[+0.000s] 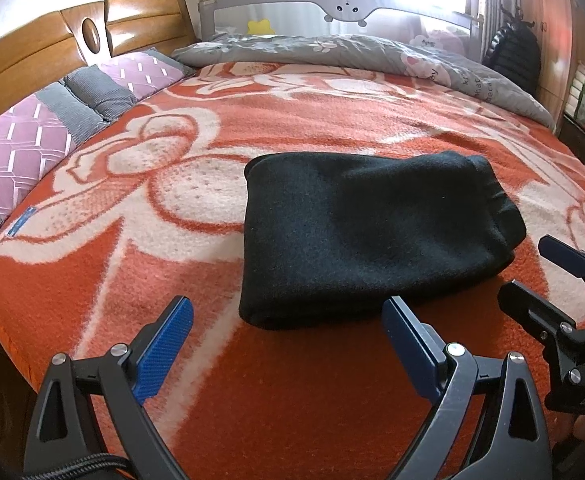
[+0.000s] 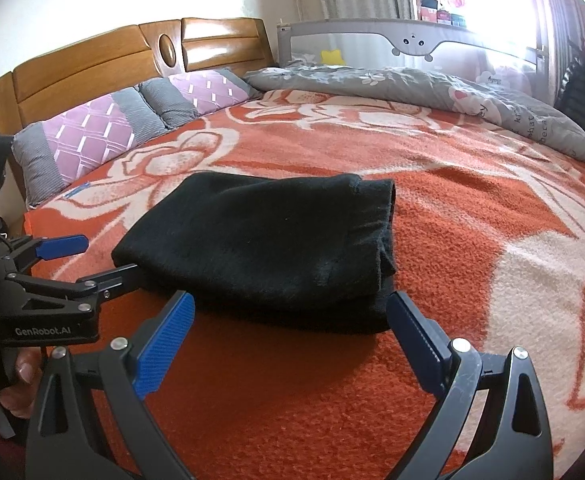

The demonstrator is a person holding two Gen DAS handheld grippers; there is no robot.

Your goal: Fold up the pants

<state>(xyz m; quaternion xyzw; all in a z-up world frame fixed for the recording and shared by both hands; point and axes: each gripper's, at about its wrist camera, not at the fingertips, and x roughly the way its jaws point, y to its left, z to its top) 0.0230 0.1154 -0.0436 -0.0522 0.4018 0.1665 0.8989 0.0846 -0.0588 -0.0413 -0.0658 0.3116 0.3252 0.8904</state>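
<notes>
Left wrist view: black pants laid folded on orange blanket; left gripper and right gripper held just short, jaws apart, nothing gripped; folding looks done

We see plain black fleece pants on an orange-red woolly blanket patterned with cream flowers; lilac diamond-quilted pillows carry grey bands.

- I see an orange and cream floral blanket covering the bed.
- Purple and grey pillows lean against a wooden headboard.
- A grey quilt lies along the far edge.
</notes>
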